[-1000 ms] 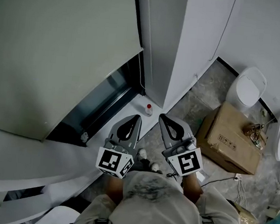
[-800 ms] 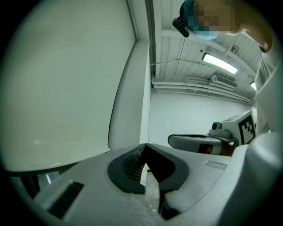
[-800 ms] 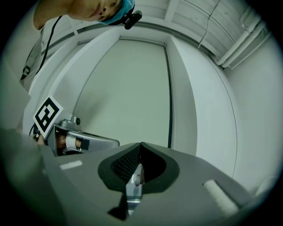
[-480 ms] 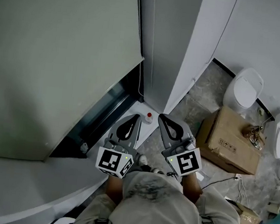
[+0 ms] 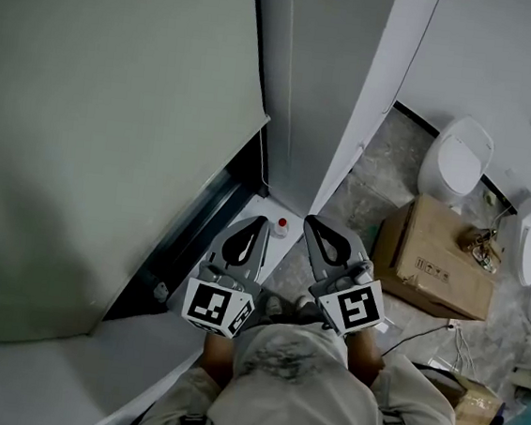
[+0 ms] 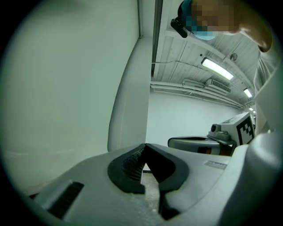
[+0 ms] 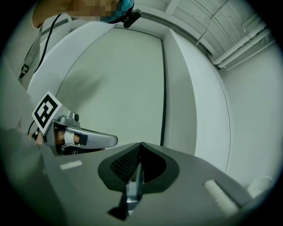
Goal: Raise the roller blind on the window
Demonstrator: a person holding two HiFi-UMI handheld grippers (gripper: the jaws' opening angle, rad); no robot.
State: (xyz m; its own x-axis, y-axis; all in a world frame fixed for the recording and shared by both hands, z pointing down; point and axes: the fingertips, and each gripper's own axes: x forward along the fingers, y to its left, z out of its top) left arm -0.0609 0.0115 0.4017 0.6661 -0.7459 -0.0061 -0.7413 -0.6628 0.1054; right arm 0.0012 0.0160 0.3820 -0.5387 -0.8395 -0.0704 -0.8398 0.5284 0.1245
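Clenched and empty, the left claw hangs under the lower right corner of the roller blind. In the left gripper view its ribbed pads meet at the tips and nothing is held between them. The right claw is just beside it, on the side away from the blind. It is likewise closed on nothing, with its tips pressed together in the right gripper view. The two claws lie side by side without touching, and neither touches the blind. Both gripper views look up along the blind toward the ceiling. The claws' near ends sit against the person's pale shirt.

The blind is a wide, pale green-grey sheet let down over most of the window. Its lower edge runs slantwise across the head view, and under that edge a dark strip of window glass shows. A white sill lies below the glass. A thin cord hangs at the blind's right edge, next to a white wall panel. Under the blind's right corner, between the two claw tips, stands a small bottle with a red cap. Well to the right of the blind, on the mottled grey floor, sits a cardboard box, and beyond it a white toilet.
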